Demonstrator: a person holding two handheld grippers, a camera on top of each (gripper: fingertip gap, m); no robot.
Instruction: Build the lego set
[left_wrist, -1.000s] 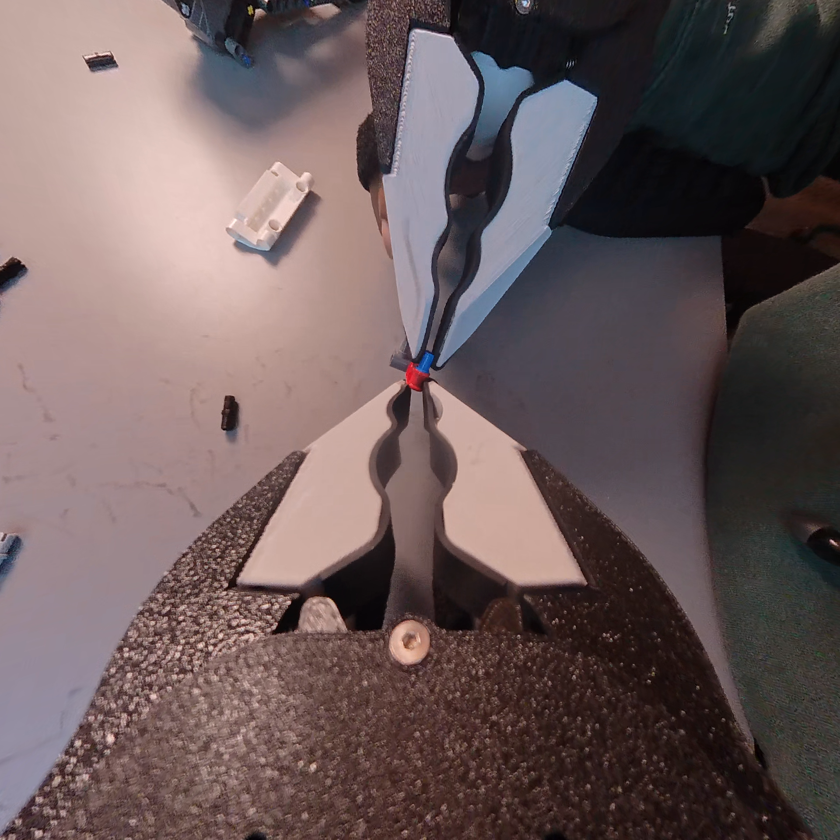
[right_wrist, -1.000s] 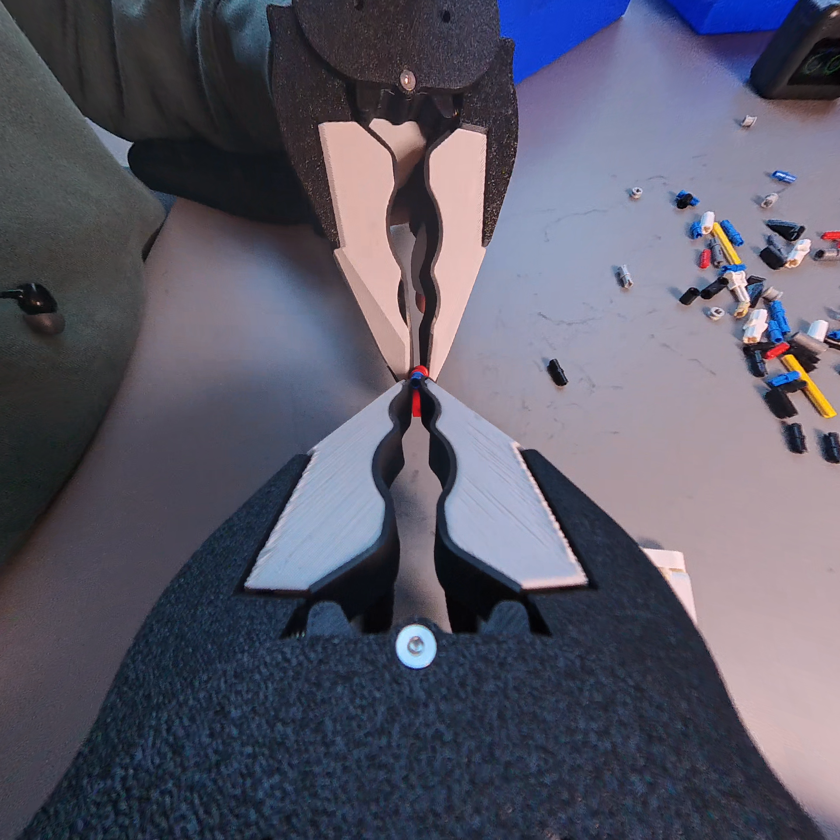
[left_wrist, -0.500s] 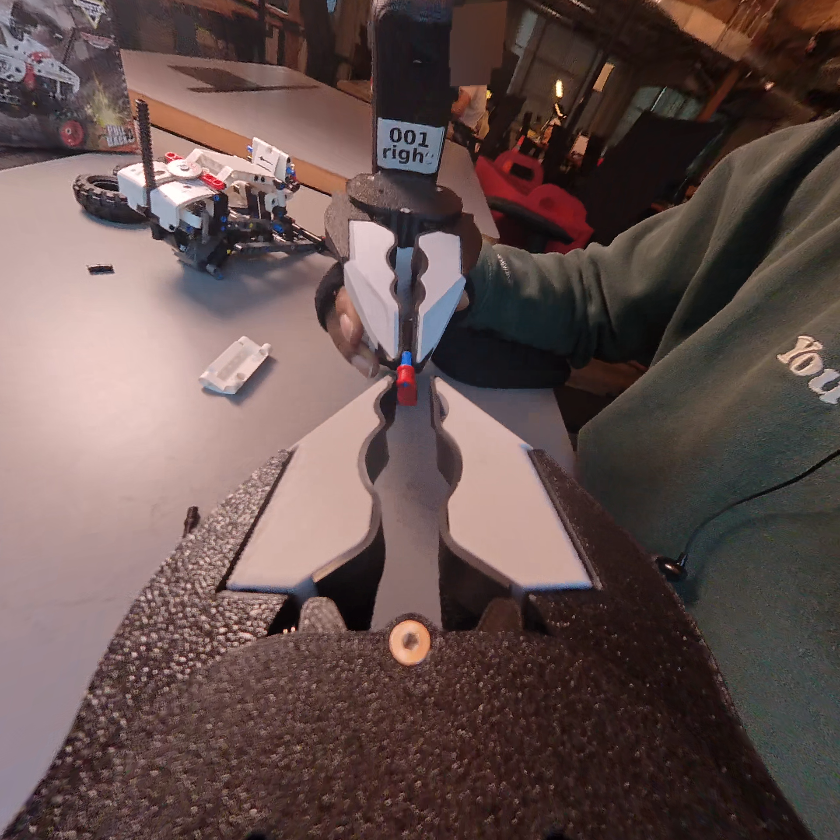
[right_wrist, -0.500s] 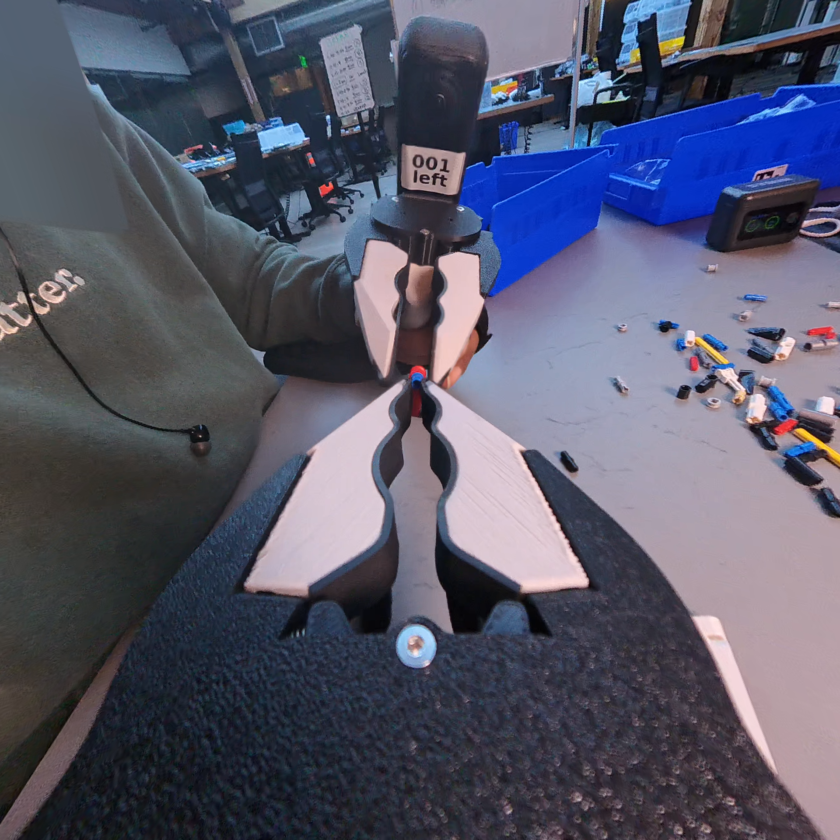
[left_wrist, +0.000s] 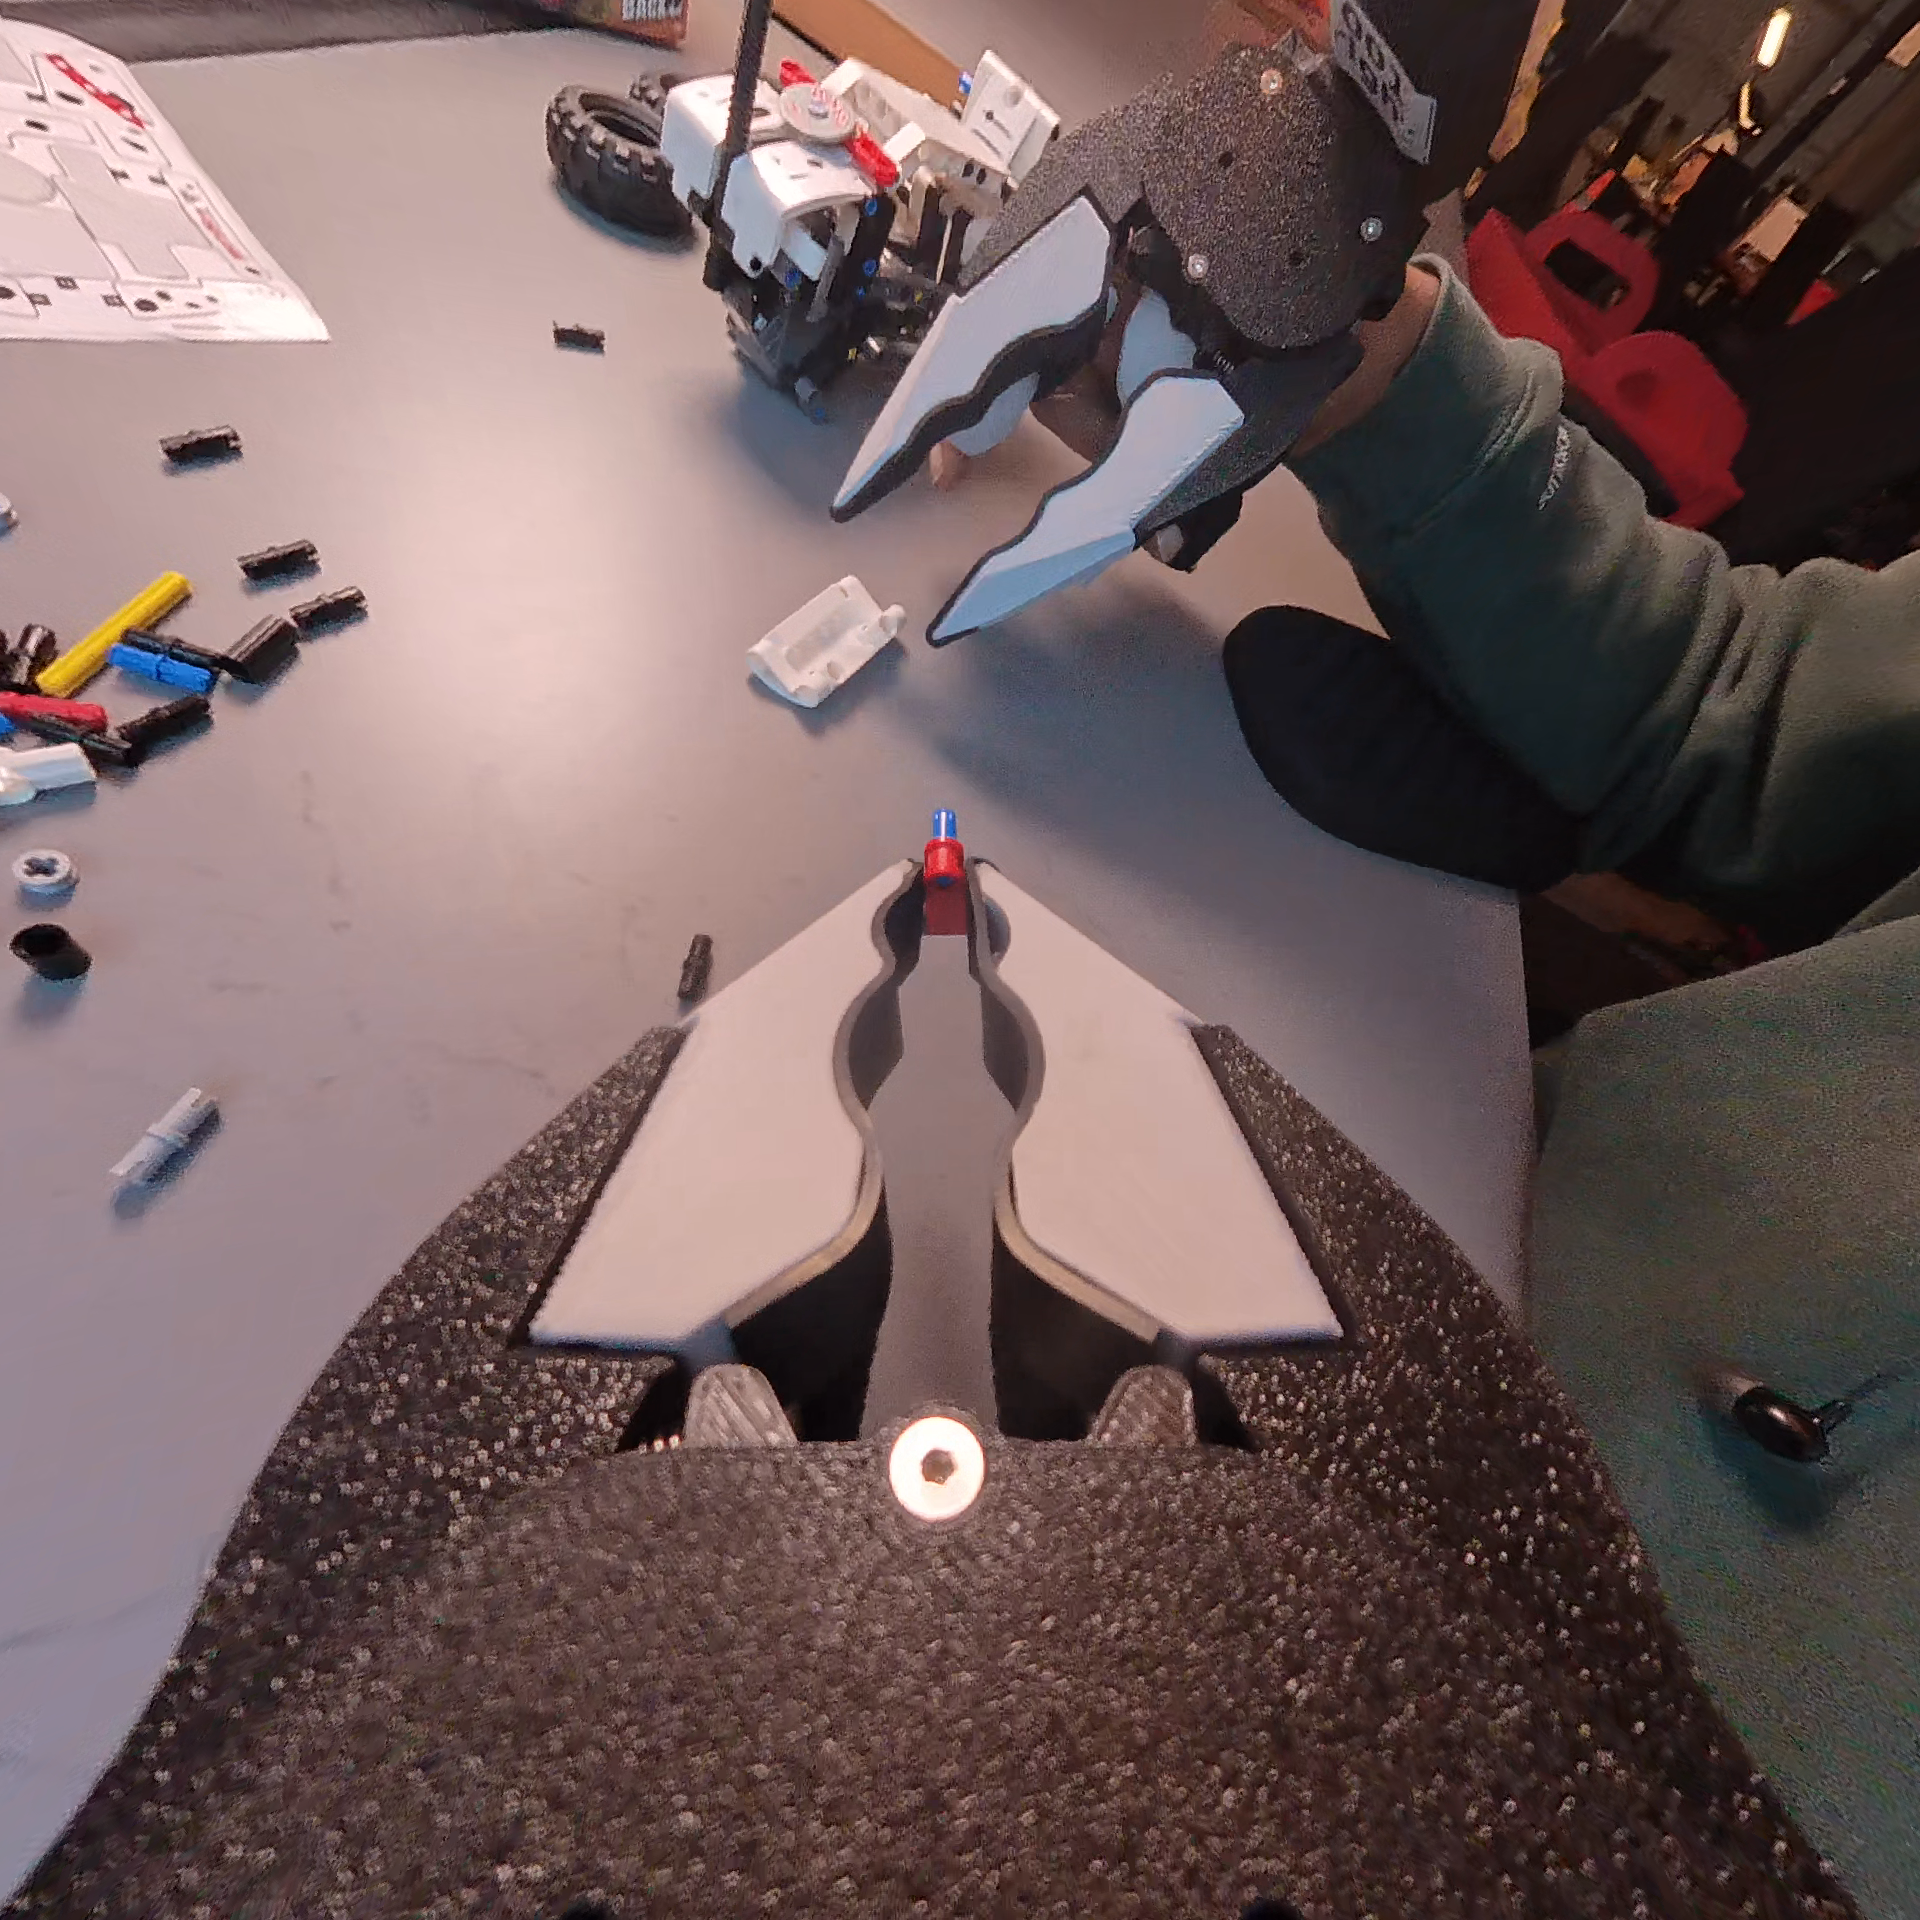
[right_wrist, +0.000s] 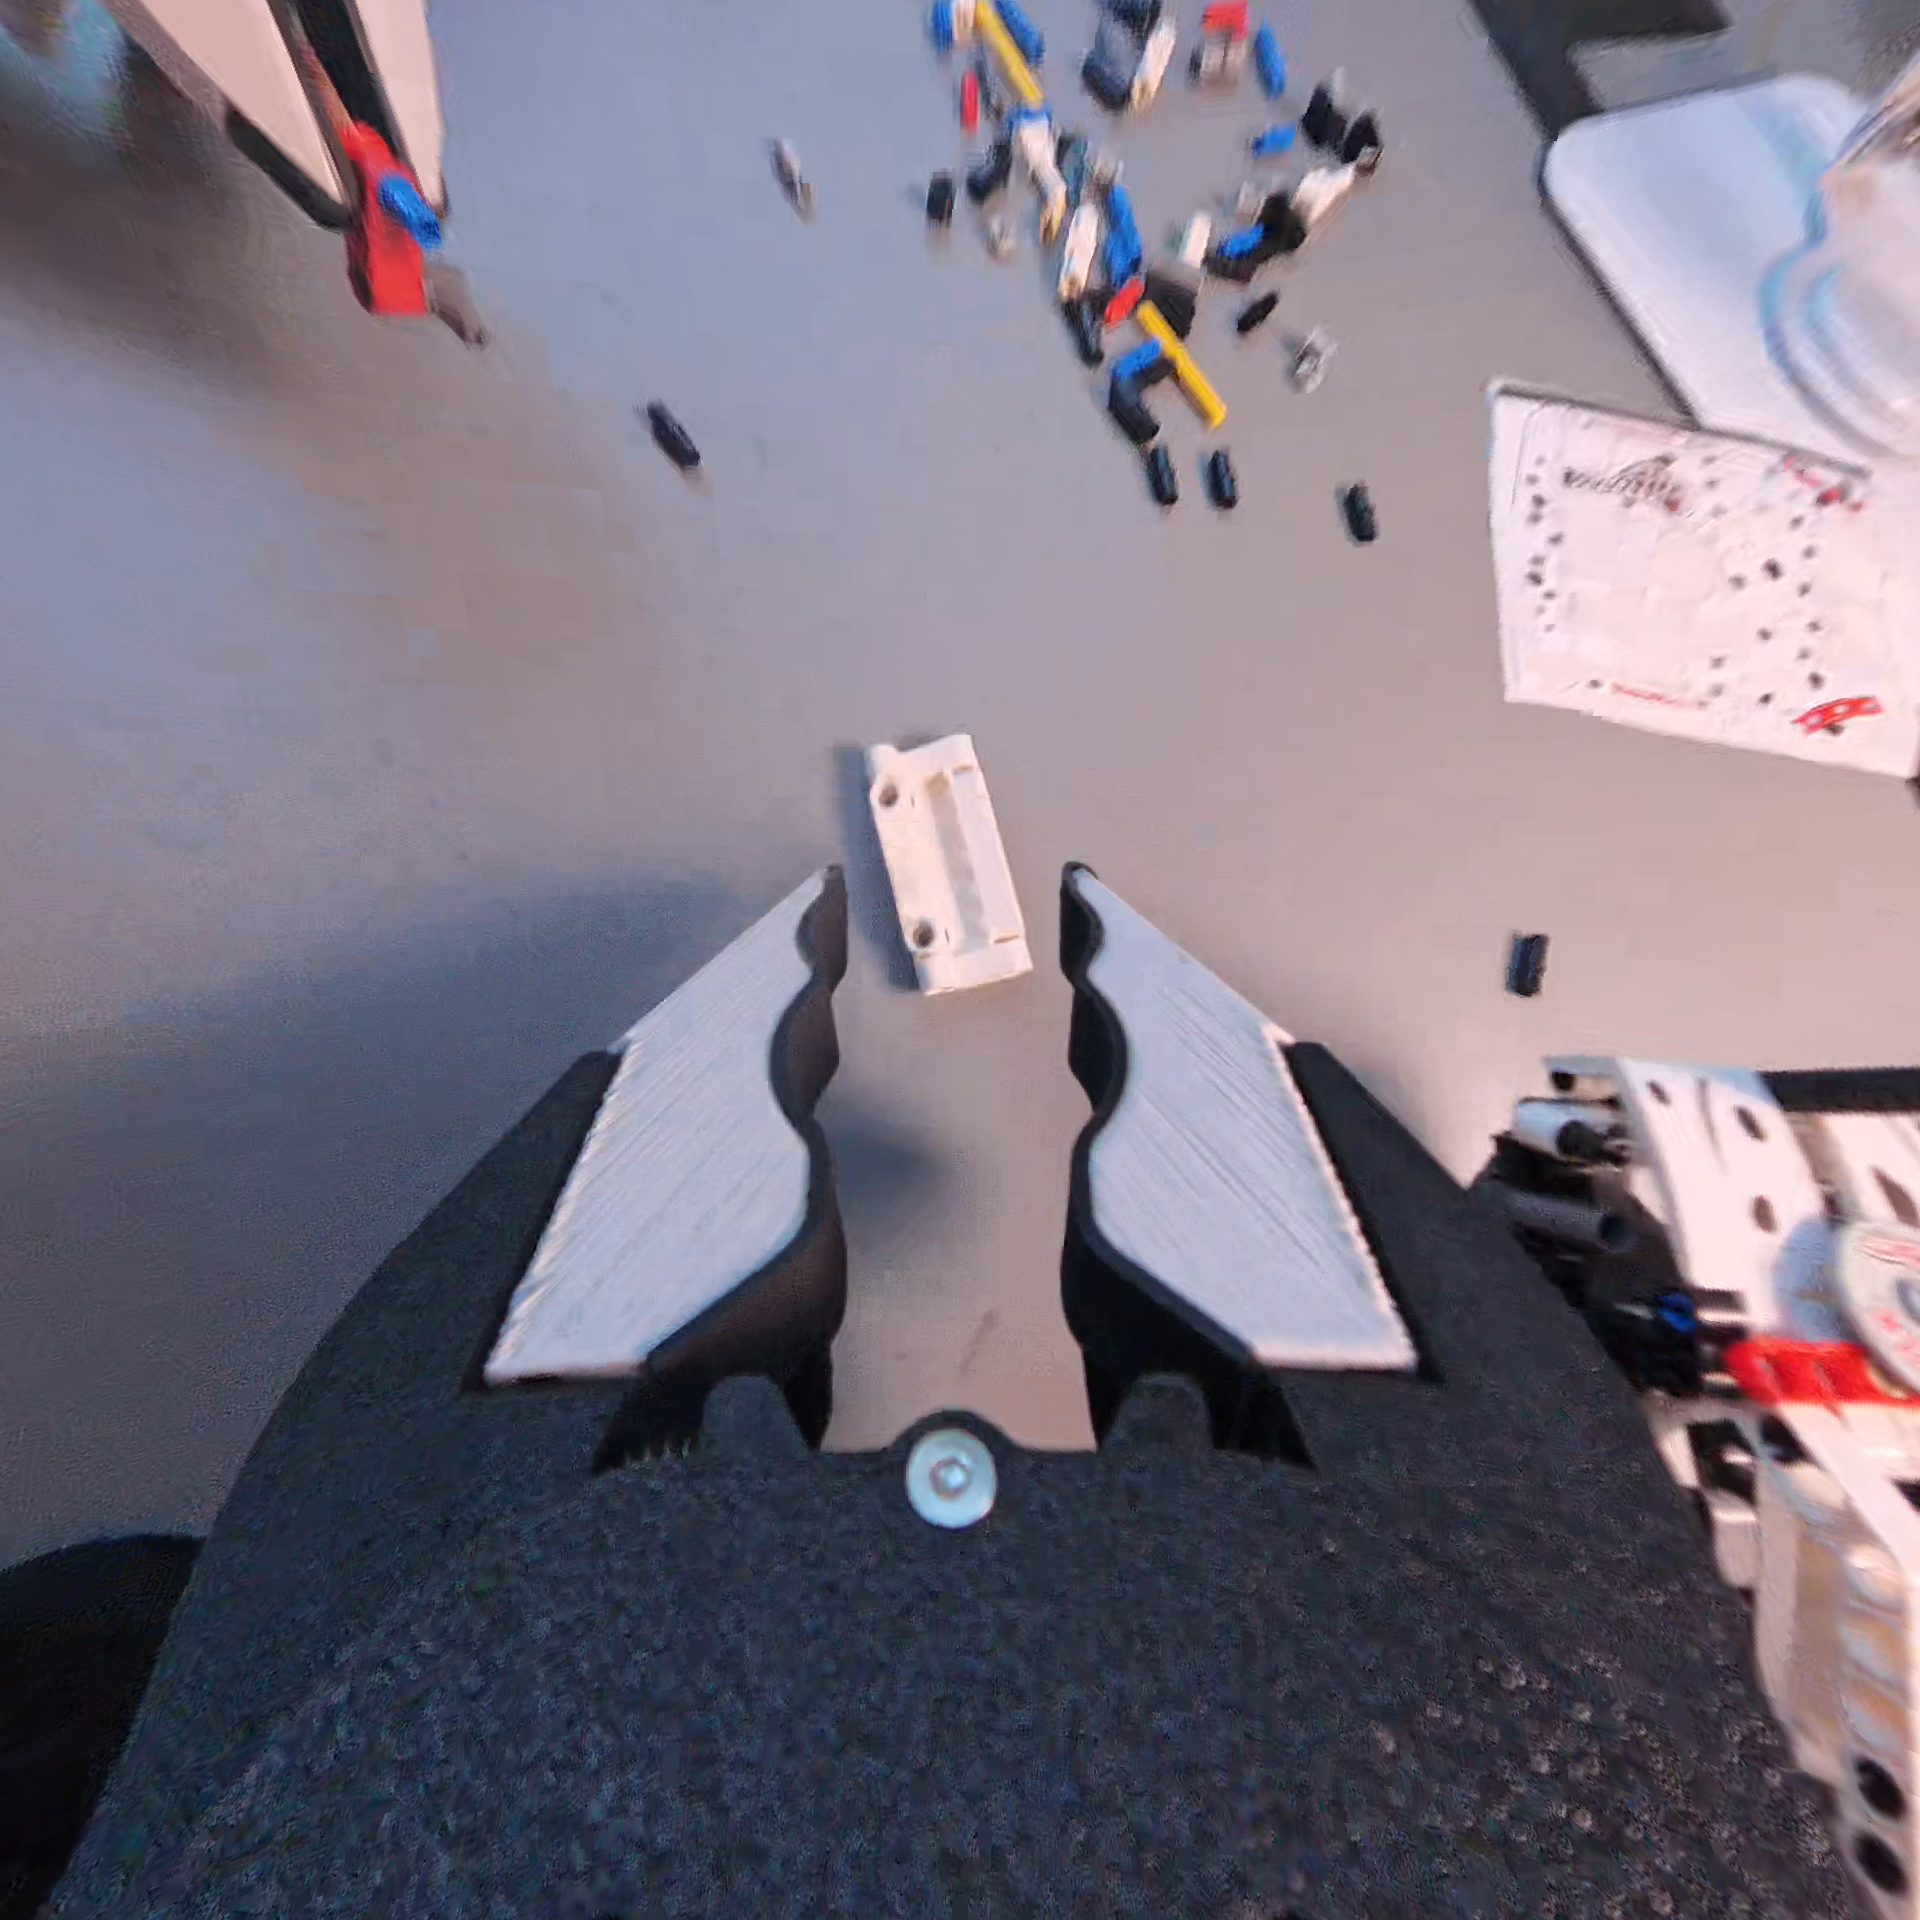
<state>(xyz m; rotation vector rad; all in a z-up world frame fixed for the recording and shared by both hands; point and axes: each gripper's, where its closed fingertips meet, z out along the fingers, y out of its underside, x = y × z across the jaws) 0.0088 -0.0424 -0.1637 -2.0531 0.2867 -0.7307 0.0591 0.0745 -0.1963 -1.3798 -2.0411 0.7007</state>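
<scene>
My left gripper (left_wrist: 943, 883) is clamped on a small red piece (left_wrist: 943, 902) with a blue pin (left_wrist: 942, 826) sticking out of its far end, held just above the grey worktop (left_wrist: 520, 852). In the right wrist view the same red piece (right_wrist: 387, 244) and blue pin (right_wrist: 407, 213) show at the top left between my left gripper's fingers, blurred.

My right gripper (right_wrist: 951, 883) has its fingers apart and holds nothing. It hangs over a white flat piece (right_wrist: 951, 868) lying on the worktop (right_wrist: 416, 727), whose near end shows in the gap between the fingertips; I cannot tell whether they touch it. From the left wrist view, my right gripper (left_wrist: 888, 571) points down and left, with the white flat piece (left_wrist: 826, 644) just beside the tip of its nearer finger.

The partly built white and black truck (left_wrist: 831, 208) stands at the far side, behind my right gripper, with 1 black tyre (left_wrist: 613, 156) at its left end. In the right wrist view the truck (right_wrist: 1756, 1299) sits just right of my right gripper.

A loose heap of small blue, black, yellow and white pieces (right_wrist: 1132, 229) lies farther out, well apart from the white flat piece. A printed sheet (right_wrist: 1683, 592) lies to the right of the heap.
</scene>
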